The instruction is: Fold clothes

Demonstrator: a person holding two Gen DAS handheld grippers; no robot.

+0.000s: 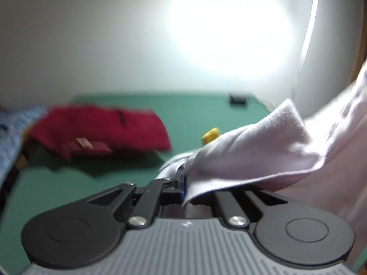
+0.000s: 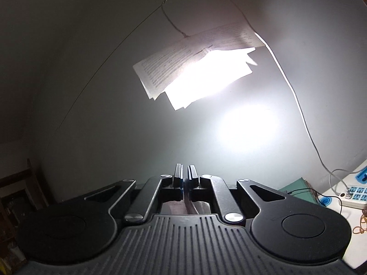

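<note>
In the left wrist view a pale pink garment drapes over my left gripper and rises off to the right. The gripper is shut on a fold of it, and the cloth hides the fingertips. Beyond it a red garment lies crumpled on the green table. In the right wrist view my right gripper points level at a wall. Its jaws are shut on a thin edge of the pale pink garment, which hangs below the fingers.
A blue patterned cloth lies at the table's left edge. A small yellow object and a black object sit farther back. A bright lamp wrapped in paper hangs on the wall, with a power strip on a white surface at right.
</note>
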